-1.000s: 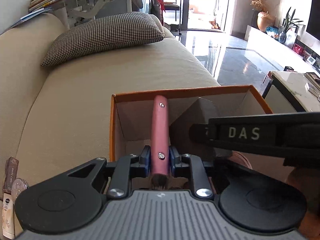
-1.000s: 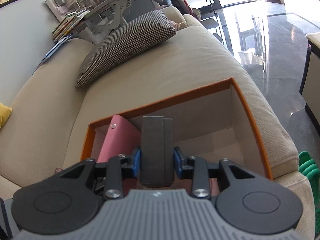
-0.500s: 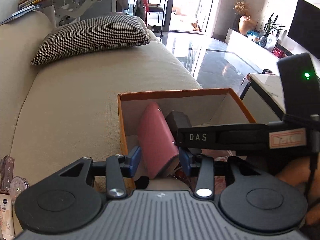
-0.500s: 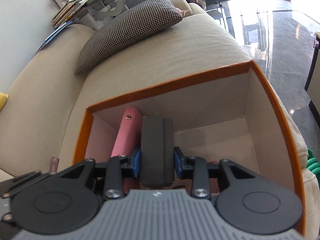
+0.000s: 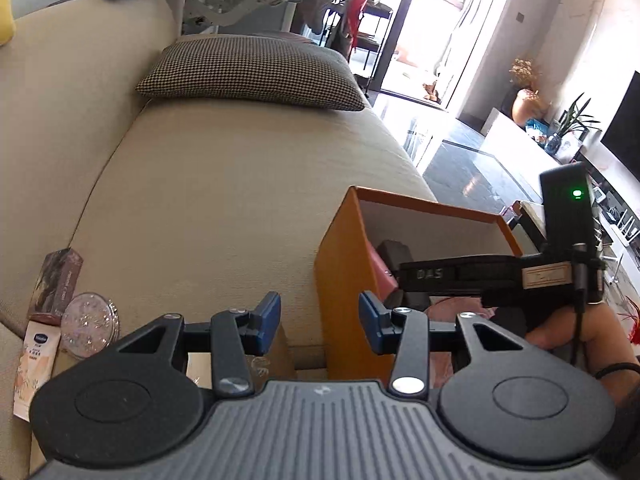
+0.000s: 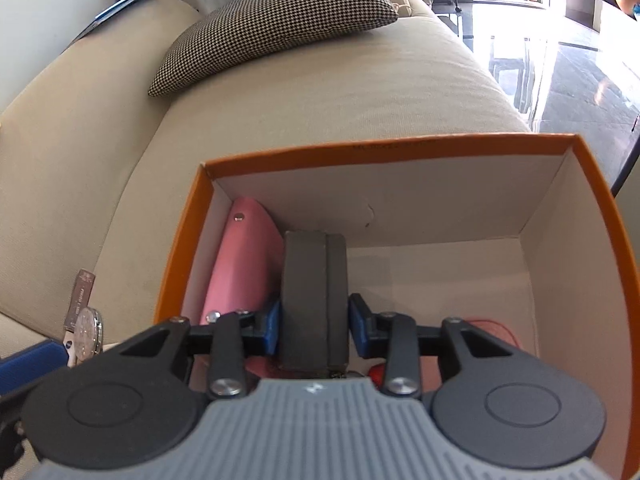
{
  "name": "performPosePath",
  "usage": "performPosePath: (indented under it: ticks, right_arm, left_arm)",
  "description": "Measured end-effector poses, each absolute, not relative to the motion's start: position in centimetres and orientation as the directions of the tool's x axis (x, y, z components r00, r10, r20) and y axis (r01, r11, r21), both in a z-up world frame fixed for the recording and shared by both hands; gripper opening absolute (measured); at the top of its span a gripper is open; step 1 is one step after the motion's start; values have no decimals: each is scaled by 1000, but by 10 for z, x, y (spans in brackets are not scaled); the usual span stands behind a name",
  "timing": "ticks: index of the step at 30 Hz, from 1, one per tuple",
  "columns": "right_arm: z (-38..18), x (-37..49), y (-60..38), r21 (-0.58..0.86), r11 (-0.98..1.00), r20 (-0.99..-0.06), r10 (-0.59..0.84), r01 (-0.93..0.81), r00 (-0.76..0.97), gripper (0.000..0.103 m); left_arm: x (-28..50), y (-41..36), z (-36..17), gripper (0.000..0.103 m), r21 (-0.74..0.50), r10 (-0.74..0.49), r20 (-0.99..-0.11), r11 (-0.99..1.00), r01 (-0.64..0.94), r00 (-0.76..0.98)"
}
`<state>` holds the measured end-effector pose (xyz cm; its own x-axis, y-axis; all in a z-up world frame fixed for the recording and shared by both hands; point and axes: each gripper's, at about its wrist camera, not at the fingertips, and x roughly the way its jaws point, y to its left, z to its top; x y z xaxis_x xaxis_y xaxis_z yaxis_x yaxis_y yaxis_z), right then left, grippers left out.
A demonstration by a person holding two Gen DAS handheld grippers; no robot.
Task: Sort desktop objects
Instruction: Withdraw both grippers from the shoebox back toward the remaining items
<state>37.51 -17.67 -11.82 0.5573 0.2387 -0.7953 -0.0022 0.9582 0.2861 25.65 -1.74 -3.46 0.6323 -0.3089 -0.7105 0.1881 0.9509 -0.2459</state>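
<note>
An orange cardboard box [image 6: 384, 151] with a white inside stands on the beige sofa; it also shows in the left wrist view [image 5: 340, 264]. A pink case [image 6: 248, 264] leans against its left inner wall. My right gripper [image 6: 314, 326] is inside the box, and its blue pads stand at the sides of a dark grey case [image 6: 314, 296]; a narrow gap shows at the right pad. My left gripper [image 5: 318, 322] is open and empty, outside the box at its left front corner. The right gripper's body [image 5: 500, 276] reaches over the box.
A brown carton [image 5: 56, 280], a glittery round compact [image 5: 90, 324] and a small white tube [image 5: 34, 368] lie on the sofa at the left. A houndstooth cushion [image 5: 252, 72] lies further back. A red item [image 6: 492, 328] lies on the box floor.
My left gripper has let go of the pink case, opened and drawn back left out of the box. My right gripper has lowered the dark grey case deeper into the box.
</note>
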Motion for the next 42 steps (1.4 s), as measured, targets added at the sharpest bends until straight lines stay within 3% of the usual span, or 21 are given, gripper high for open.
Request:
performPosePath:
  ticks: [7, 11, 15, 20, 25, 27, 34, 42]
  right_arm:
    - [-115, 373, -202, 473, 878, -759, 366, 70, 538, 48]
    - [-115, 370, -201, 535, 842, -732, 425, 63, 532, 69]
    - [-118, 372, -188, 520, 853, -731, 425, 33, 534, 76]
    - [-126, 378, -185, 531, 846, -726, 432, 37, 535, 72]
    - [-122, 382, -196, 626, 778, -664, 490, 61, 564, 57]
    - [-124, 385, -187, 566, 822, -717, 457, 58, 526, 56]
    - [-121, 376, -185, 539, 840, -732, 436, 54, 524, 57]
    - [-103, 355, -171, 402, 916, -761, 329, 9, 559, 59]
  left_arm:
    - [257, 1, -44, 50, -289, -315, -717, 946, 147, 622]
    - [254, 7, -46, 50, -289, -303, -721, 949, 127, 623]
    - [253, 11, -49, 50, -304, -296, -730, 948, 94, 616]
    - [251, 14, -52, 50, -308, -294, -737, 948, 85, 609]
    - [252, 11, -54, 50, -320, -302, -740, 944, 79, 601]
    - [251, 9, -54, 50, -321, -305, -742, 943, 83, 597]
    - [245, 6, -50, 50, -306, -296, -747, 948, 89, 595]
    - [230, 9, -35, 50, -283, -276, -743, 955, 88, 610]
